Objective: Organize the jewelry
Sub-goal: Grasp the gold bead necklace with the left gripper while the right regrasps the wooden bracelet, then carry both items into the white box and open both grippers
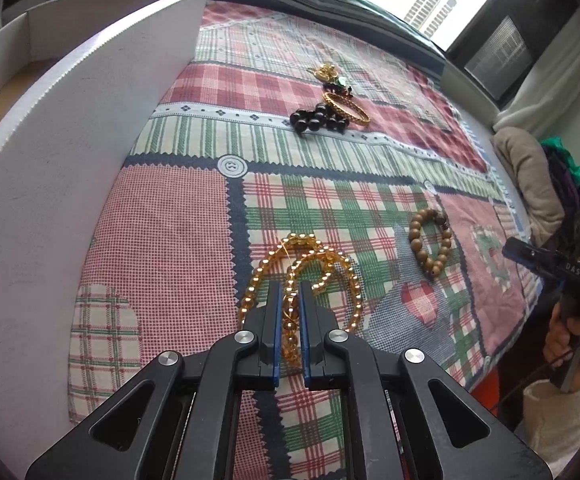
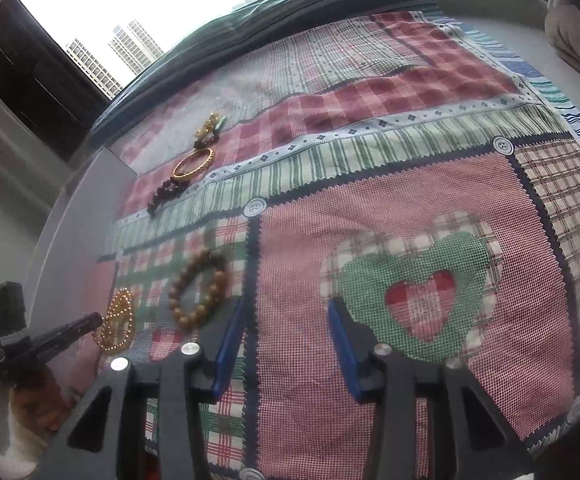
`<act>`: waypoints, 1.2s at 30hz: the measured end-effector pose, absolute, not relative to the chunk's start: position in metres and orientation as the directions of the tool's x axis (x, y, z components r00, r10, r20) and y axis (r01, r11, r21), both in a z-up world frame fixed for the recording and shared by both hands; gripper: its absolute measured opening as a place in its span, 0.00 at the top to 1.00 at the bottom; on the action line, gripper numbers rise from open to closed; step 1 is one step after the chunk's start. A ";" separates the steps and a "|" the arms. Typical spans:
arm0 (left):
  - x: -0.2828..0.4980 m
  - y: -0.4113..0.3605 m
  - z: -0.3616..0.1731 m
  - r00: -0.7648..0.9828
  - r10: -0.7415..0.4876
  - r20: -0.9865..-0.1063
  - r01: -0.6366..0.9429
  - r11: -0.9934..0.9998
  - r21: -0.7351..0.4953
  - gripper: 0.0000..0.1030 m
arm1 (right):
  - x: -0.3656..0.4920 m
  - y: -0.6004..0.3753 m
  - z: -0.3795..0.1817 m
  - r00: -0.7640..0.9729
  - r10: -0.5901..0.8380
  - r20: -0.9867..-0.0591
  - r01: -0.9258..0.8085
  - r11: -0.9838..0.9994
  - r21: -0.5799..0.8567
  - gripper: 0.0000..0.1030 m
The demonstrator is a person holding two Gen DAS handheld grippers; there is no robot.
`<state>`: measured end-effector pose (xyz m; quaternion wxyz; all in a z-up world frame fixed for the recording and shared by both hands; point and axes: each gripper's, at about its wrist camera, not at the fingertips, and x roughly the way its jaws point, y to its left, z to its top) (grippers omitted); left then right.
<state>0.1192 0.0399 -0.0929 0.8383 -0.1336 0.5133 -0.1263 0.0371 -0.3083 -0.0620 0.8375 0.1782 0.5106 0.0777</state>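
While the right tool (image 2: pixel 286 344) is held released over the bed's quilt (image 1: pixel 178 216), the amber bead strand (image 1: pixel 301 276) is clamped lengthwise in the left tool (image 1: pixel 290 312), with the white organizer box (image 1: pixel 70 152) at ten o'clock.

Left wrist view sits low, close over the patchwork cloth (image 1: pixel 170 240), facing the far window. Right wrist view looks likewise from further right. Both share the amber bead strand (image 1: pixel 309 276) (image 2: pixel 118 320).
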 end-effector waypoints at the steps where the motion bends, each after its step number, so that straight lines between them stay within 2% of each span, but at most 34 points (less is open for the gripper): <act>1: 0.119 0.041 -0.089 0.446 -0.357 -0.820 0.076 0.929 -0.363 0.95 | 0.039 -0.308 -0.061 0.465 0.316 -0.827 0.050 0.923 0.381 0.58; 6: 0.116 0.045 -0.070 0.466 -0.398 -0.790 0.077 0.908 -0.411 0.95 | 0.046 -0.287 -0.062 0.429 0.359 -0.829 0.009 0.916 0.401 0.58; 11: 0.116 0.048 -0.052 0.492 -0.408 -0.769 0.074 0.900 -0.430 0.95 | 0.063 -0.248 -0.067 0.384 0.355 -0.853 -0.086 0.933 0.350 0.58; 16: 0.111 0.053 -0.029 0.512 -0.419 -0.750 0.069 0.890 -0.450 0.95 | 0.098 -0.205 -0.090 0.376 0.217 -0.901 -0.195 0.969 0.152 0.58; 17: 0.108 0.054 -0.023 0.519 -0.416 -0.747 0.066 0.890 -0.450 0.95 | 0.101 -0.196 -0.097 0.371 0.185 -0.910 -0.226 0.968 0.105 0.61; 18: 0.105 0.056 -0.015 0.526 -0.412 -0.744 0.063 0.891 -0.449 0.95 | 0.102 -0.189 -0.100 0.372 0.152 -0.916 -0.247 0.967 0.060 0.81; 19: 0.101 0.059 -0.006 0.535 -0.406 -0.741 0.061 0.893 -0.445 0.95 | 0.099 -0.185 -0.100 0.392 0.112 -0.913 -0.259 0.966 0.008 0.86; 20: 0.096 0.062 0.003 0.548 -0.397 -0.736 0.059 0.896 -0.440 0.95 | 0.095 -0.183 -0.096 0.403 0.109 -0.909 -0.274 0.962 -0.006 0.86; 22: 0.086 0.070 0.024 0.577 -0.383 -0.722 0.054 0.900 -0.433 0.95 | 0.087 -0.183 -0.077 0.420 0.161 -0.893 -0.288 0.957 0.037 0.86; 29: 0.047 0.120 0.091 0.682 -0.336 -0.650 0.015 0.895 -0.447 0.95 | 0.066 -0.153 0.025 0.544 0.267 -0.795 -0.404 0.914 0.031 0.86; 36: 0.018 0.193 0.123 0.761 -0.161 -0.629 -0.116 0.919 -0.377 0.95 | 0.070 -0.080 0.101 0.549 0.474 -0.689 -0.561 0.820 0.118 0.86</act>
